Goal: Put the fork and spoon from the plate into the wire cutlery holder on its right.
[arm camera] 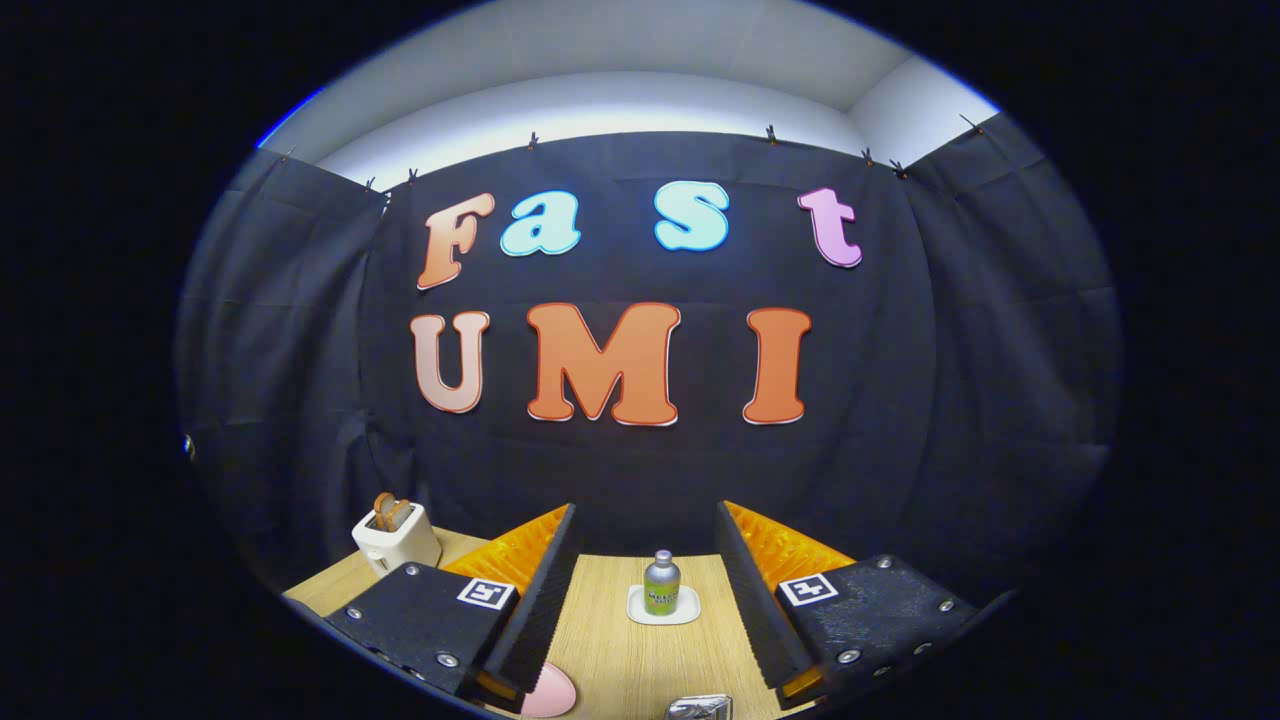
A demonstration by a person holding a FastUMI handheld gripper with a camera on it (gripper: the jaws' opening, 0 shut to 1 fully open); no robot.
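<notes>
Hovering high, gripper (645,590) spread wide, holding nothing. Plate (550,693), just a pink rim, lies low beside the left finger; a wire holder (700,708) edge sits nearer the right. Fork, spoon unseen. Judgement: tilt downward first.

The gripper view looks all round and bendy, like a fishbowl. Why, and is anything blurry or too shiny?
In the gripper view, the fisheye lens bows the black cloth wall outward; the small green metal bottle on its white square coaster looks fairly sharp on the light wooden table; the bright white ceiling glows, nearly washed out; the gripper stands open, fingers wide apart.
</notes>
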